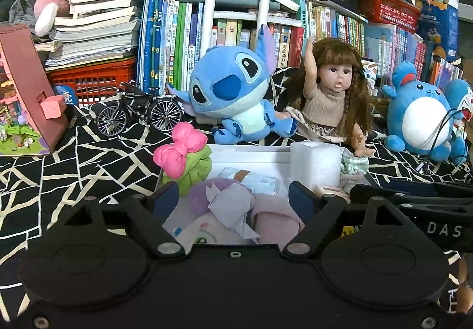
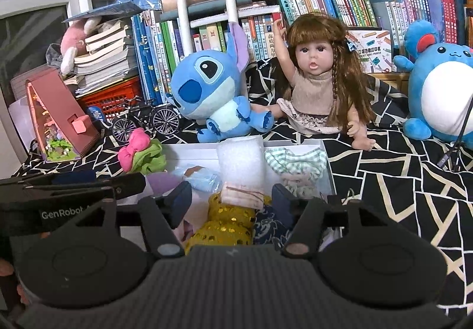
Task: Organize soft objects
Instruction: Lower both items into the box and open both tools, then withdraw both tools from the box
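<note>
A white open box [image 1: 245, 153] [image 2: 192, 148] lies on the black patterned cloth and holds several soft things. My left gripper [image 1: 233, 196] hangs open above its near end, over a purple soft piece [image 1: 207, 193] and a pink towel [image 1: 275, 222], with the pads touching neither. My right gripper [image 2: 232, 202] is open too, over a yellow sequined piece [image 2: 224, 225] and a dark blue patterned cloth [image 2: 267, 225]. Farther back in the box stand a white foam roll [image 1: 314, 163] [image 2: 241, 160] and a green checked cloth [image 2: 295, 159]. A pink bow on green fabric [image 1: 180, 148] [image 2: 134, 150] sits at the box's left edge.
Behind the box sit a blue alien plush [image 1: 230, 92], a long-haired doll [image 1: 331, 95] and a round blue plush [image 1: 419, 116]. A model bicycle [image 1: 139, 110] and a pink toy house [image 1: 26, 98] stand at the left. Books and red crates line the back. Cables trail at the right.
</note>
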